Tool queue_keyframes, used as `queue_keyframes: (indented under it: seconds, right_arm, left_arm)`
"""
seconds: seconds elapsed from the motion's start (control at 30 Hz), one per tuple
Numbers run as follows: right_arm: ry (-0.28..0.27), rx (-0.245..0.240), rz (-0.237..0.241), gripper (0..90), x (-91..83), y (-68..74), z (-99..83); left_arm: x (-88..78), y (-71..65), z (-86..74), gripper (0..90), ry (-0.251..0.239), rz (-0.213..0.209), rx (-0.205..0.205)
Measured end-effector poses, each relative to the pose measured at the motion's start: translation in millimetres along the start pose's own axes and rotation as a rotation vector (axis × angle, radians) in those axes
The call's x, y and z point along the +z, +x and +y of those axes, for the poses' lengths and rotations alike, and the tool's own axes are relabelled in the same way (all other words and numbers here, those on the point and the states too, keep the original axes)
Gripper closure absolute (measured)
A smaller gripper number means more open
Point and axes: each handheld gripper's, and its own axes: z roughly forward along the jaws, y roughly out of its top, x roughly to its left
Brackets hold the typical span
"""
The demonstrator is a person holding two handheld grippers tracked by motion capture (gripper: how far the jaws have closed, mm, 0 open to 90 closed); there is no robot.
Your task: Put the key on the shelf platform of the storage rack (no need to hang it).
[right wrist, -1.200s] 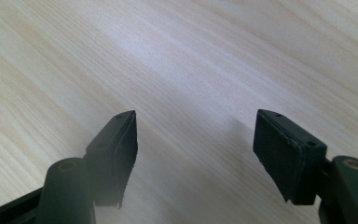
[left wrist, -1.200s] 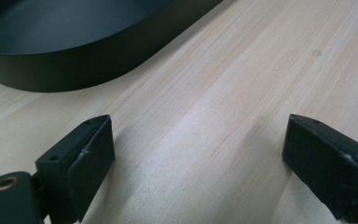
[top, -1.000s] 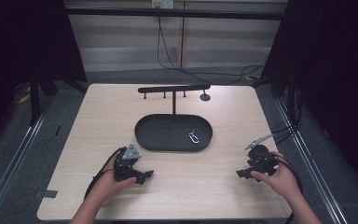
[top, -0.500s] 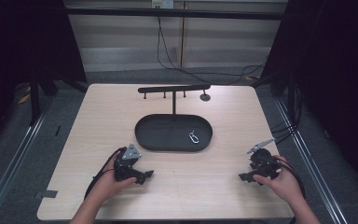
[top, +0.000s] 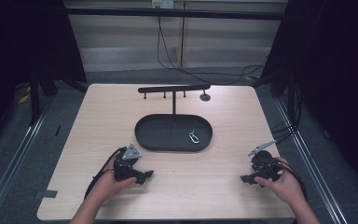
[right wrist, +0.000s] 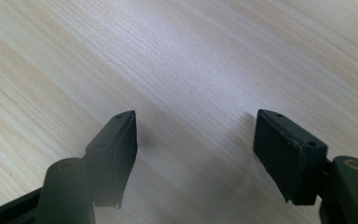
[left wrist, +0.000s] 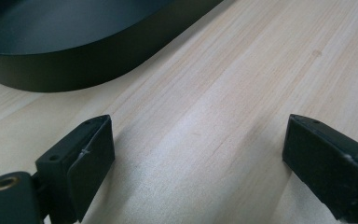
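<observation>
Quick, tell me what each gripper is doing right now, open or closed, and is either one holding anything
Left gripper: open, jaws wide apart over bare table, holding nothing.
Right gripper: open, jaws wide apart, holding nothing.

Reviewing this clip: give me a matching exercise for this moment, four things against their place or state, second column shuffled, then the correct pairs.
Things:
1. carabiner
2. black tray
3. left gripper
4. right gripper

Places or states:
A. near the table's right front edge, jaws open over bare wood
B. lying inside the tray, toward its right end
C. at mid-table, in front of the hook stand
D. just in front of the tray's left end, jaws open

Pairs: 1-B, 2-C, 3-D, 4-A
</observation>
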Motion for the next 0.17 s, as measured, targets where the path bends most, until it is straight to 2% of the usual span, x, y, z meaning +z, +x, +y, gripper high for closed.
queue_keyframes:
  seconds: [0.17]
  right_arm:
    - [0.001,-0.006,-0.002,30.4,0.6,0.5,1.1]
  left_arm:
    - [-0.1,0.0,0.1,8.8,0.002,0.001,0.001]
